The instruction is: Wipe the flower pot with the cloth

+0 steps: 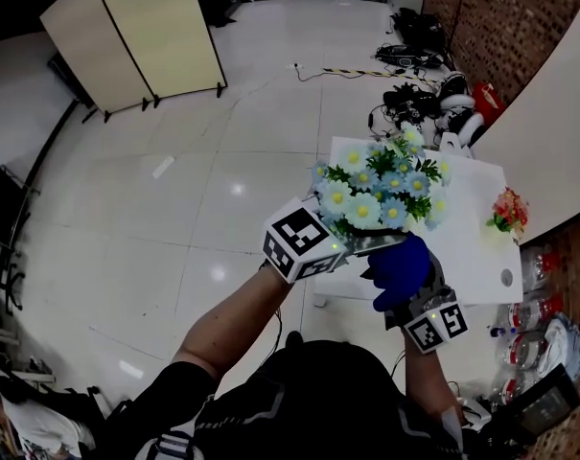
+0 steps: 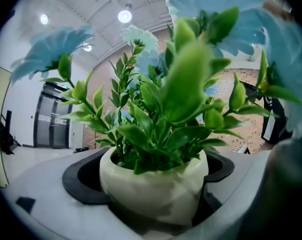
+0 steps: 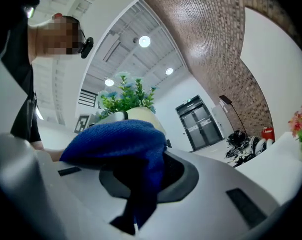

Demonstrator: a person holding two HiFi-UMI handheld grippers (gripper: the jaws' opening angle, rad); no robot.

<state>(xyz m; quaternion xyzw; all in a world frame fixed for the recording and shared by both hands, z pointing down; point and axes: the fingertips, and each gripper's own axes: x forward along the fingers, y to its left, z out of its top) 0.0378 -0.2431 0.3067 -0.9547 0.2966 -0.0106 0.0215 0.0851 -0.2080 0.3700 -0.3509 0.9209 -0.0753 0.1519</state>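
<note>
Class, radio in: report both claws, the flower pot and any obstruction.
Left claw shut on flower pot. Right claw shut on blue cloth, close by pot; contact unclear. No obstruction seen.

— Anything legible here: words, brands, numbers?
— Nothing readable. The left cube (image 1: 299, 241) and the right cube (image 1: 433, 326), each on its own gripper, bear only black-and-white square marker patterns, no letters or digits.
— And farther off from the grippers?
— Too small and blurred to read.
</note>
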